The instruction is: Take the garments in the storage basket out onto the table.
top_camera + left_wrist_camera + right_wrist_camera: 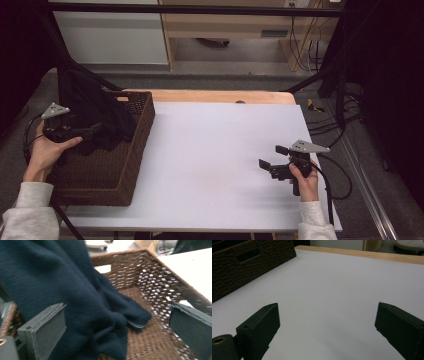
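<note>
A dark navy knitted garment [95, 112] lies heaped in the brown woven basket [132, 165] at the table's left, partly spilling over its far rim. My left gripper [97, 129] hovers inside the basket, open, its jaws standing wide on either side of the garment's folds [100, 315] without closing on them. The basket's woven wall [150, 277] rises behind the cloth. My right gripper [274, 156] is held low over the white tabletop at the right, open, with nothing between its jaws [327, 322].
The white table surface [215, 150] stretches between the basket and the right gripper, with a wooden strip [220, 96] along its far edge. The basket's side with a handle slot [247, 255] stands left of the right gripper. Cables [345, 120] hang off the right side.
</note>
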